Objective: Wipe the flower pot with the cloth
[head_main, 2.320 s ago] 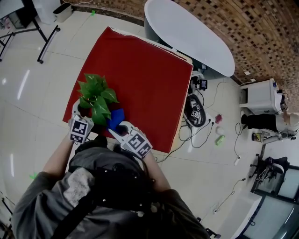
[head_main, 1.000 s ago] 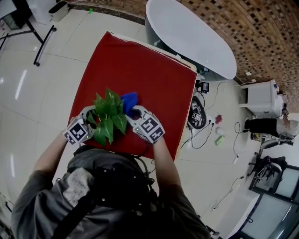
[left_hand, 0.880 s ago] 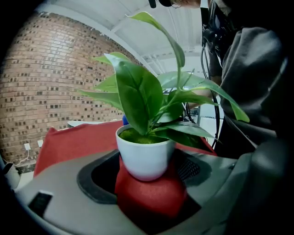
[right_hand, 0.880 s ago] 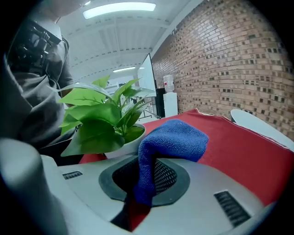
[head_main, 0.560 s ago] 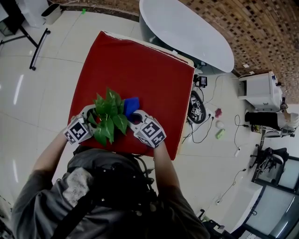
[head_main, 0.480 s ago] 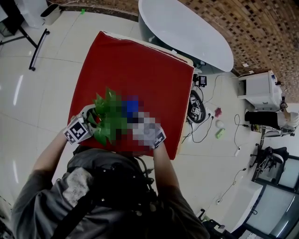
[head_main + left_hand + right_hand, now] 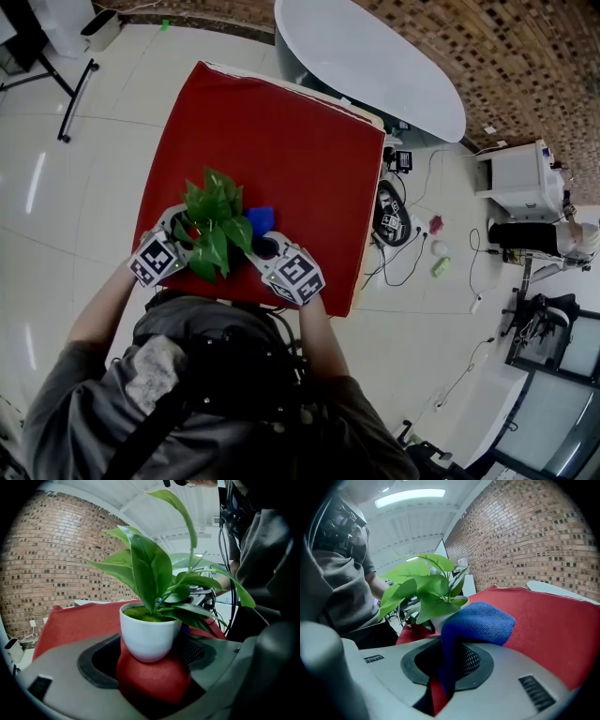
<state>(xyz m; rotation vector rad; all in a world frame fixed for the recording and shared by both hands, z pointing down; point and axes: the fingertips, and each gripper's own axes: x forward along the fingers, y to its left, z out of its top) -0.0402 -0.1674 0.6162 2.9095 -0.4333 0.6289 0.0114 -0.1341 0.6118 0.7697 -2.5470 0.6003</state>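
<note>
Red fabric covers the counter (image 7: pixel 281 131), most of it bare from the middle out to the far edge, where a white oval table (image 7: pixel 375 66) stands close. At the near edge, towards the person's left corner, the white flower pot (image 7: pixel 149 632) sits with its leafy plant (image 7: pixel 211 225). The left tool (image 7: pixel 152 653) has its jaws closed against the pot's lower sides. The right tool (image 7: pixel 447 663) pinches the blue cloth (image 7: pixel 480 620), whose folded end hangs just beside the pot. Pale tiled floor (image 7: pixel 66 169) lies open on the left.
</note>
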